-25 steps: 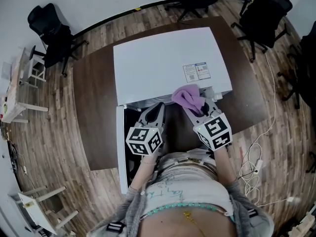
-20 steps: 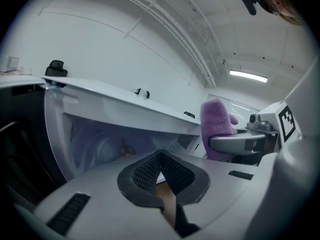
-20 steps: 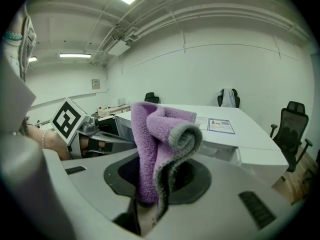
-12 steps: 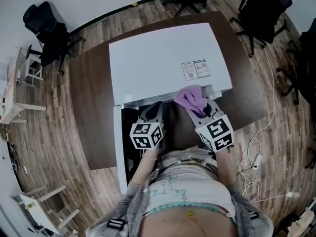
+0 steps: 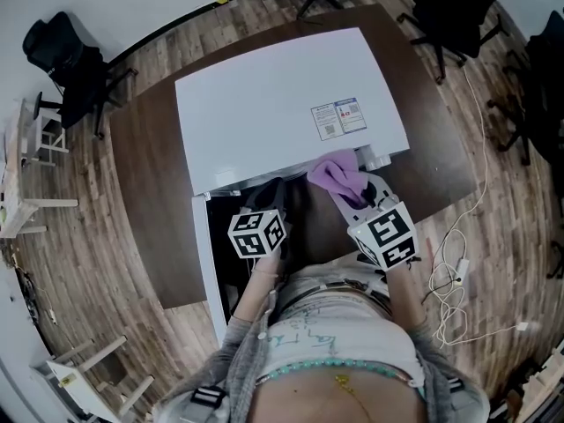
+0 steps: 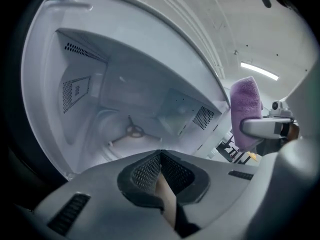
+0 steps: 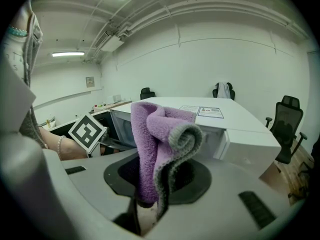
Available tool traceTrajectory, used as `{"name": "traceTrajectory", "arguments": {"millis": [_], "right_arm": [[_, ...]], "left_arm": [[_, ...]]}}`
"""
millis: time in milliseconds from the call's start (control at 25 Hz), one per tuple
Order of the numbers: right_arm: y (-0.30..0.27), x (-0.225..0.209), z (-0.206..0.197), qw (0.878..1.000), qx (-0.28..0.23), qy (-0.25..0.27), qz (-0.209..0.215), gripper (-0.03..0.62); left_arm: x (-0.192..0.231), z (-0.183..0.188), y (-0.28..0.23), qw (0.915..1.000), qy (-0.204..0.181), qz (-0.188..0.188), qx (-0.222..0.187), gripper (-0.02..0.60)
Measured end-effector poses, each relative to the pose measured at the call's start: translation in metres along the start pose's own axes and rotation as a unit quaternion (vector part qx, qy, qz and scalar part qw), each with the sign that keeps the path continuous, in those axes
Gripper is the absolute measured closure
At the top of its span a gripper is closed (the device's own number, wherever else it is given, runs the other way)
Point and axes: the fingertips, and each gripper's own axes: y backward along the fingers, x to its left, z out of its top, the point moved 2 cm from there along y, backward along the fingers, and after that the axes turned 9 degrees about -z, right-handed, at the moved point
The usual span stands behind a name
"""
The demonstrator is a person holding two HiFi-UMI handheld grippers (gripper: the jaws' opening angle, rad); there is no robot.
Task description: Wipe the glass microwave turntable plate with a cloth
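- Head view: a white microwave [image 5: 282, 104] sits on a brown table [image 5: 150, 192], its door [image 5: 203, 263] swung open to the left.
- The left gripper [image 5: 271, 194] points into the dark opening of the oven. Just beside it, the right gripper [image 5: 354, 194] is at the oven's front right corner, with a purple cloth [image 5: 333, 173] bunched at its tip.
- Left gripper view: its jaws are pressed together with nothing between them, and they aim into the white oven cavity [image 6: 120, 84].
- On the cavity floor, a three-armed roller ring [image 6: 134, 131] lies in a round recess. The glass turntable plate may lie over it, but I cannot tell from here. Nothing else shows inside except perforated vent panels on the side walls.
- The cloth stands outside the cavity, at the right edge of this view.
- Right gripper view: the jaws are clamped on the lower part of the folded cloth, which stands upright above them. Its grey-edged fold curls over at the top.
- Behind the cloth are the oven's top and right side. The left gripper's marker cube [image 7: 87, 131] sits at the oven mouth. Office chairs [image 7: 290, 124] stand well apart by the wall.
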Motion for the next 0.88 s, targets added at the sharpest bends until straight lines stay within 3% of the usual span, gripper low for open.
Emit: {"name": "traceTrajectory", "arguments": {"millis": [160,400,520,640,880], "right_arm": [[0.001,-0.003,-0.004,1.000,0.006,-0.006,-0.005,0.480],[0.001,-0.006,-0.011,1.000,0.013,-0.013,-0.010,0.480],[0.001,-0.007,-0.013,1.000,0.016,-0.016,-0.012,0.480],[0.001,-0.008,-0.014,1.000,0.018,-0.018,-0.014,0.480],[0.000,-0.007,-0.018,0.999,0.024,-0.020,-0.012,0.480]], "left_arm": [[0.010,-0.008,-0.006,0.9995,0.033,0.005,0.000,0.569],[0.025,-0.018,-0.010,0.9890,0.143,0.008,-0.035,0.565],[0.028,-0.025,-0.012,0.9823,0.182,0.012,-0.043,0.504],[0.031,-0.036,-0.018,0.9599,0.273,-0.001,-0.065,0.448],[0.042,-0.050,-0.028,0.9020,0.420,0.004,-0.102,0.391]]}}
